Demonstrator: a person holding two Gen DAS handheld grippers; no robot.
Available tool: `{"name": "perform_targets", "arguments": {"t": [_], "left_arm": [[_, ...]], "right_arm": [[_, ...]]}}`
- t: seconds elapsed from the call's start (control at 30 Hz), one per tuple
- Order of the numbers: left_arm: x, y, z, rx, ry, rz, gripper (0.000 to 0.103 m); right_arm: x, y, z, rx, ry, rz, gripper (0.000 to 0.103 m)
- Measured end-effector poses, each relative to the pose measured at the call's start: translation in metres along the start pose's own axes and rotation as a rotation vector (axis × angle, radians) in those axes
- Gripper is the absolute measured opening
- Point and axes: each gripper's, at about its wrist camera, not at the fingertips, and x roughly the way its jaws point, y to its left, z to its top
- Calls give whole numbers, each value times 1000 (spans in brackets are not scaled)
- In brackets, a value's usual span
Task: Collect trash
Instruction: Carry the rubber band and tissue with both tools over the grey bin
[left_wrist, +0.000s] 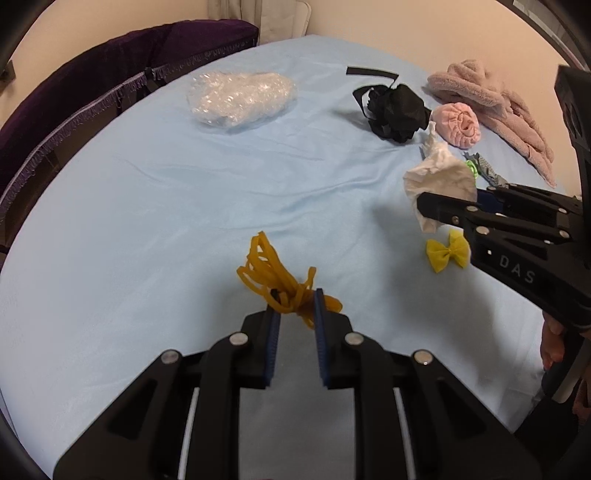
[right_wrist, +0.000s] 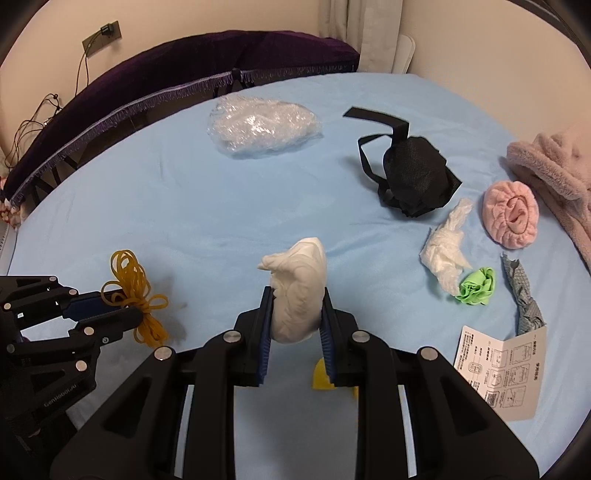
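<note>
A: What is the surface, and what is around it?

B: A bed with a light blue sheet (right_wrist: 184, 192). Taking the bubble wrap (right_wrist: 262, 125) as the landmark: a dark purple headboard (right_wrist: 166, 70) runs behind it and to its left, with a wall socket (right_wrist: 103, 35) above that, and a curtain (right_wrist: 354, 33) hangs behind it to the right.

A: And on the sheet, going rightward from the bubble wrap?

B: A black bag (right_wrist: 413, 173) lies to its right. Further right and nearer are a crumpled tissue (right_wrist: 447, 254), a pink cap (right_wrist: 511, 214), a green scrap (right_wrist: 476, 286), a grey wrapper (right_wrist: 522, 295) and a printed leaflet (right_wrist: 498, 373). A pink robe (right_wrist: 554, 177) lies at the far right edge.

A: How are the tools held?

B: The left gripper (left_wrist: 295, 306), nearer than the bubble wrap and to its left, is clamped on a bundle of yellow rubber bands (left_wrist: 273, 280), lifted off the sheet. The right gripper (right_wrist: 297, 295), directly nearer than the bubble wrap, is closed on a wad of white paper (right_wrist: 299, 291), also raised, with a yellow bow (left_wrist: 448, 254) lying on the sheet under it.
</note>
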Motion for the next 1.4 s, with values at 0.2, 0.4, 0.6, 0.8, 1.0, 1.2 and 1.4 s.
{"name": "perform_targets", "arguments": {"t": [0.2, 0.4, 0.6, 0.8, 1.0, 1.2, 1.4], "left_arm": [[-42, 21, -9, -34, -53, 38, 18], [-91, 57, -30, -97, -106, 81, 18], [-143, 108, -61, -173, -147, 181, 18], [-207, 180, -97, -317, -187, 306, 18], [-271, 260, -140, -483, -208, 453, 18], [-342, 334, -182, -612, -233, 598, 18], [-411, 403, -210, -712, -263, 691, 18]], "right_arm": [[-34, 30, -12, -24, -23, 14, 22], [-64, 75, -15, -78, -43, 47, 22], [-93, 146, 2, -169, -83, 146, 22], [-112, 231, 26, -311, -122, 266, 22], [-134, 335, 56, -481, -169, 408, 22], [-171, 451, 83, -642, -221, 559, 22], [-205, 564, 114, -784, -259, 654, 22]]}}
